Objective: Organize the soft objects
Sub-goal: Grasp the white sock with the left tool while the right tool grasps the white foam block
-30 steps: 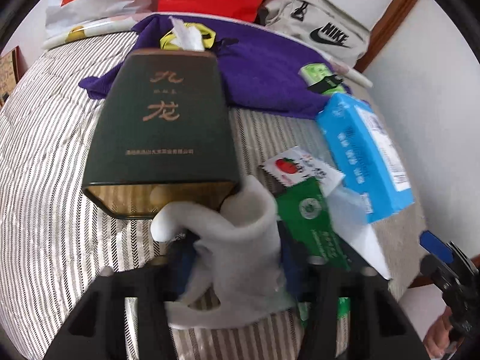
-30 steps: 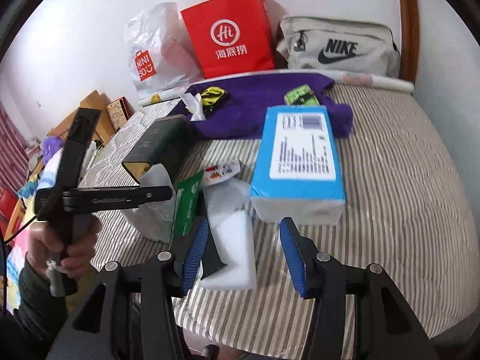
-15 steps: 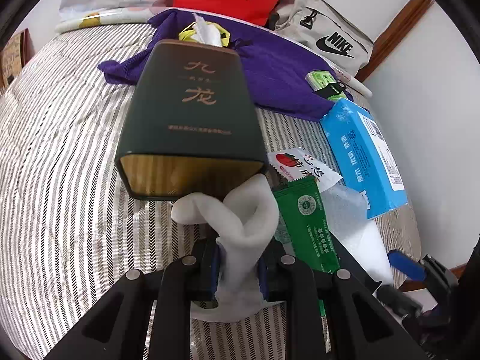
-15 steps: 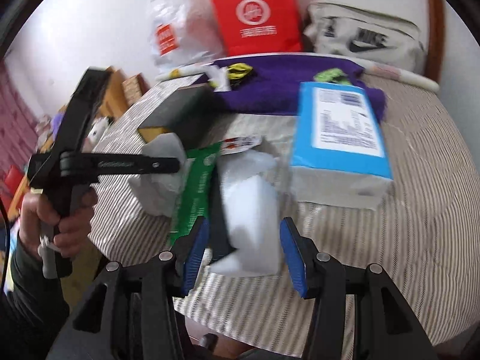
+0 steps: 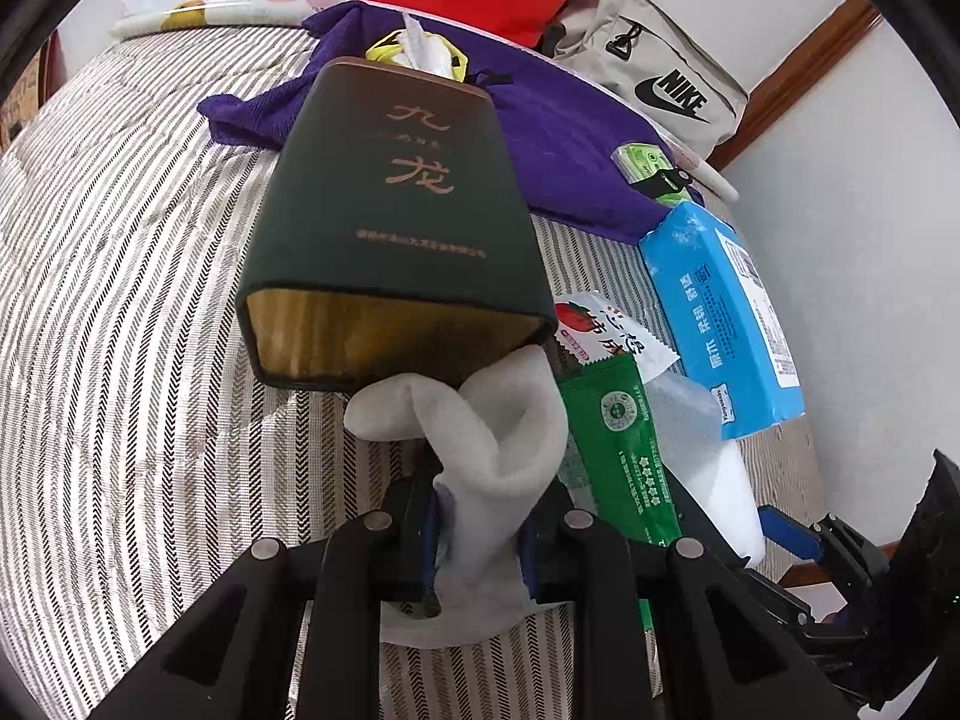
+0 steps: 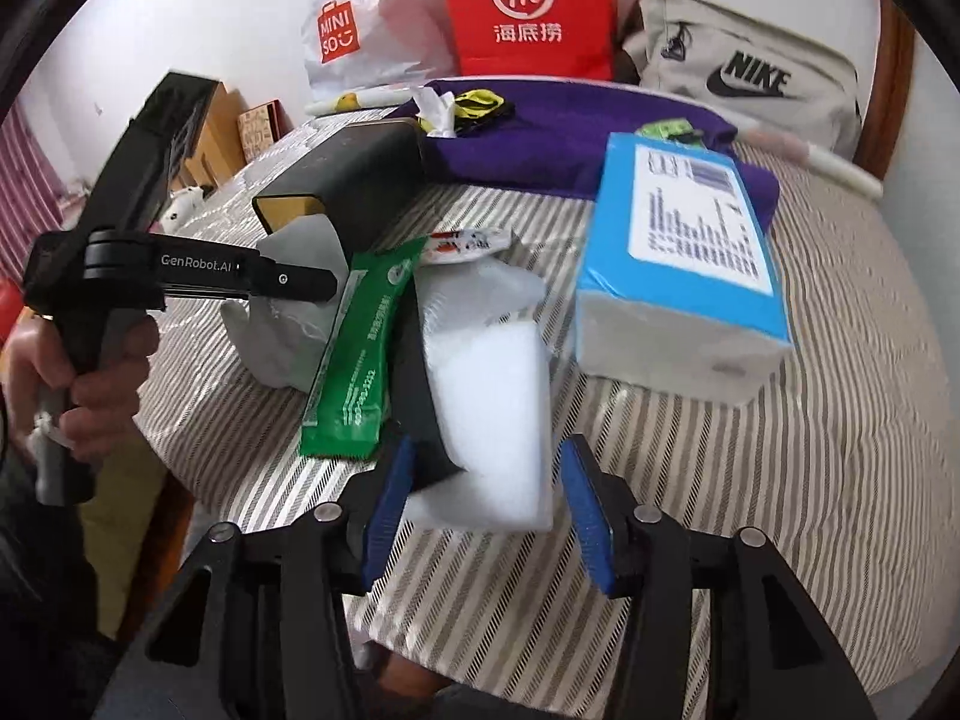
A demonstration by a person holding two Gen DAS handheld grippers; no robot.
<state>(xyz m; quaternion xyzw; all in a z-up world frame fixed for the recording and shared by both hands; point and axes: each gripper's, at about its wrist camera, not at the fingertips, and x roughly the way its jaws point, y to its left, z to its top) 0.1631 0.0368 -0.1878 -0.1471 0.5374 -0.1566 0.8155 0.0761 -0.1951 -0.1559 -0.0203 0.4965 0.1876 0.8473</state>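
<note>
Now left tool (image 5: 477, 531) clamped on white sock (image 5: 480, 438), white foam block (image 6: 489, 420) between right tool (image 6: 489, 516) fingers

NIKE on grey bag (image 6: 744, 75)

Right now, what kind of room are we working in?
Most likely a bedroom at home: things are spread on a striped quilted mattress with a wooden bed frame against the wall, and shopping bags and a Nike bag sit at its far end.
</note>
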